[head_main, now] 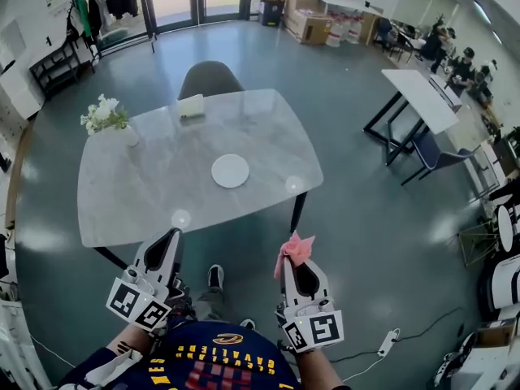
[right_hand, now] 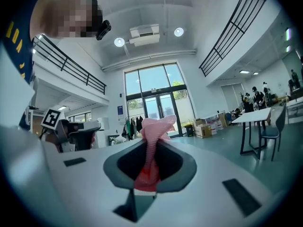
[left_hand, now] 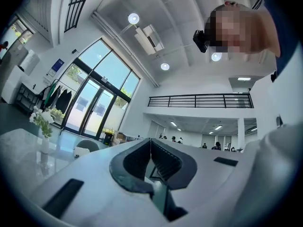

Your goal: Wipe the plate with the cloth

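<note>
We stand at the near edge of a pale, stone-patterned table (head_main: 138,193) with a gripper in each hand. Both are held low in front of our body, their tips close to the table's near rim. Our right gripper (head_main: 290,260) has its jaws pressed onto the pink cloth (head_main: 295,248). In the right gripper view the cloth (right_hand: 152,131) rises as a bunched strip between the two dark pads and flares out above their tips. Our left gripper (head_main: 174,234) carries nothing: in the left gripper view its jaws meet tip to tip, with only a narrow slot lower down between the ribbed pads (left_hand: 165,159). The white plate (head_main: 230,171) lies flat near the middle of the table, well apart from both grippers and from the cloth. At the table's far left corner stands a white vase of pale flowers (head_main: 106,116). Near the far edge sits a small white box (head_main: 192,106), just in front of a grey chair (head_main: 209,78) drawn up to the table. The cloth touches neither plate nor tabletop.
</note>
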A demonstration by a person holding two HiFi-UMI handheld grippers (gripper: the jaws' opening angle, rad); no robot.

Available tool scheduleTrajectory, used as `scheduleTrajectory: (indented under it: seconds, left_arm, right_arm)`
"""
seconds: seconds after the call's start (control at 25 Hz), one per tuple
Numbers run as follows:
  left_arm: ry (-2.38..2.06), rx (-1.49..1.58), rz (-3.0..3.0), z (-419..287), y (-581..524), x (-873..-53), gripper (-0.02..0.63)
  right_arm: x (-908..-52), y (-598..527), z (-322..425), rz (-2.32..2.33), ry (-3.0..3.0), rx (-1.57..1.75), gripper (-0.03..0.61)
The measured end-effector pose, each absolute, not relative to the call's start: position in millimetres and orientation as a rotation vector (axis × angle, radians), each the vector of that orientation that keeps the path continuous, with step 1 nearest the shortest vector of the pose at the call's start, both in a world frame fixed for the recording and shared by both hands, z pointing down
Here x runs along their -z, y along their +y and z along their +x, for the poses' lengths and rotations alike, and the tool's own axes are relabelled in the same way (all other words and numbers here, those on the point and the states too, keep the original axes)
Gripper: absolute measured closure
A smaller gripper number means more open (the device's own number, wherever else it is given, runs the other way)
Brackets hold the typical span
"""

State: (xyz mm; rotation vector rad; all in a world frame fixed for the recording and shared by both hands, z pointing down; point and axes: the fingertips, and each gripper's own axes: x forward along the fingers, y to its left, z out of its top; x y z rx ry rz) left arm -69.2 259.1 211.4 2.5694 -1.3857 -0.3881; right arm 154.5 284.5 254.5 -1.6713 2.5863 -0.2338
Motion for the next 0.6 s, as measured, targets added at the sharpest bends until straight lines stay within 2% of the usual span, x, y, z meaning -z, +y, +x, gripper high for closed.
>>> scheduleTrajectory:
  seconds: [0.28,0.6]
  left_arm:
    - [-1.261,0.336,2.630,-84,155,-215,0.606]
    - [-1.226,0.302,2.608,-102,86,-244,0.606]
  right_arm:
    - [-248,203,132,-1.793,2.543,0.241,0.532]
    - [-252,159,127,-1.870,2.493,0.254,0.532]
